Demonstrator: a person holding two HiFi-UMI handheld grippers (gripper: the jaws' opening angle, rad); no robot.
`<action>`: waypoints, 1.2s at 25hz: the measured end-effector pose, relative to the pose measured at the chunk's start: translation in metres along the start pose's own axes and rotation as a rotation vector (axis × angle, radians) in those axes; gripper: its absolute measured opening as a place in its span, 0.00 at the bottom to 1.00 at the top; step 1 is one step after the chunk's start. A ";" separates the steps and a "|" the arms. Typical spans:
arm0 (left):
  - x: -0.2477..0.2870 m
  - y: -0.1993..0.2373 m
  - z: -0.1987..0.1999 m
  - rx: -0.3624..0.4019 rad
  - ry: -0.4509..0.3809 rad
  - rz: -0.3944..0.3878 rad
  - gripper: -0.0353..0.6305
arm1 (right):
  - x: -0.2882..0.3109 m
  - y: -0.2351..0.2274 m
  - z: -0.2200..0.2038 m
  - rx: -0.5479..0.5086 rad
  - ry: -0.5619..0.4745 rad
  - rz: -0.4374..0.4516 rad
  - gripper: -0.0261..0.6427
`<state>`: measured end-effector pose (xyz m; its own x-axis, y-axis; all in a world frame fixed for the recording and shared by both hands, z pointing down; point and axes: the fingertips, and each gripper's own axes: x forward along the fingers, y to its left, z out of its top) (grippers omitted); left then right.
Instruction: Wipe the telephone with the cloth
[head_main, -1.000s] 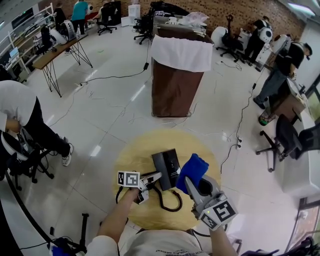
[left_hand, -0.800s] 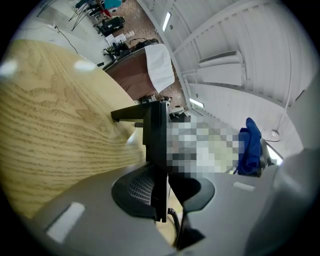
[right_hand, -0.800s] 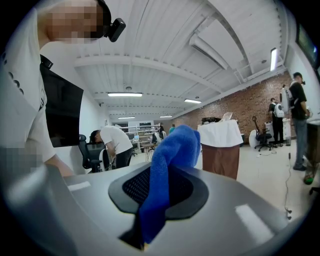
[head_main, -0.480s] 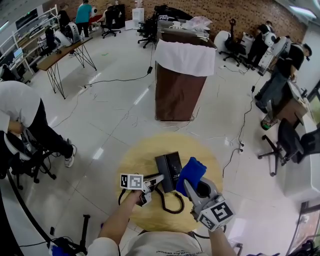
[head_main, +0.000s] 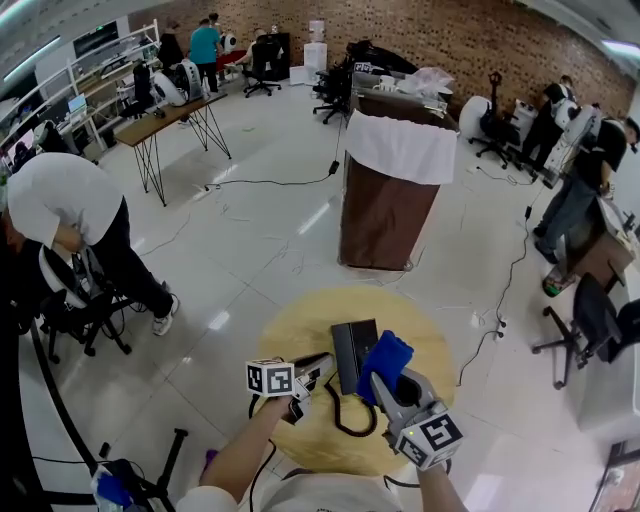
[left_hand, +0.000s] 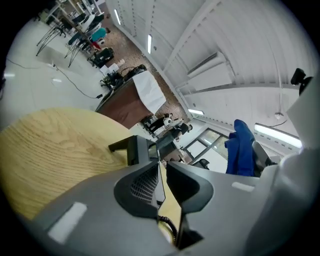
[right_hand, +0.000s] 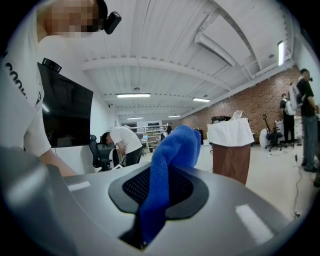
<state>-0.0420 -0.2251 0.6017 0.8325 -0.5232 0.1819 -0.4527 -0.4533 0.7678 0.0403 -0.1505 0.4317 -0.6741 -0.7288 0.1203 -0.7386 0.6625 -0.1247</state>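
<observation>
A black telephone (head_main: 353, 350) lies on the round wooden table (head_main: 430, 345), and its coiled cord (head_main: 345, 418) trails toward me. My right gripper (head_main: 379, 380) is shut on a blue cloth (head_main: 386, 358), which hangs at the phone's right edge. In the right gripper view the cloth (right_hand: 170, 165) stands up from between the pads, and the phone is hidden. My left gripper (head_main: 322, 367) sits at the phone's near left corner. Its jaws are closing to a narrow gap. In the left gripper view, only the telephone (left_hand: 134, 149) and the cord (left_hand: 167, 226) show beyond that gap, and nothing is pinched.
A brown bin with a white liner (head_main: 390, 195) stands on the floor beyond the table. A person bends over a chair at the left (head_main: 75, 215). Office chairs (head_main: 590, 320) stand at the right, and cables run across the white floor.
The head view has tilted up, so the table sits lower in the picture. The blue cloth has moved closer to the phone's right edge. The left gripper stays at the phone's near left corner.
</observation>
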 end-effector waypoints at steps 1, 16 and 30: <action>-0.003 -0.010 0.004 0.027 -0.018 -0.003 0.11 | -0.002 0.002 0.001 -0.005 -0.002 0.009 0.14; -0.059 -0.174 0.008 0.318 -0.297 0.024 0.05 | -0.048 0.040 -0.007 -0.069 0.016 0.111 0.14; -0.098 -0.253 -0.023 0.522 -0.404 0.164 0.05 | -0.102 0.070 -0.015 -0.100 0.020 0.134 0.13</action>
<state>-0.0012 -0.0425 0.4035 0.6014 -0.7973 -0.0509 -0.7420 -0.5811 0.3343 0.0577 -0.0273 0.4257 -0.7658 -0.6299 0.1292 -0.6389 0.7681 -0.0420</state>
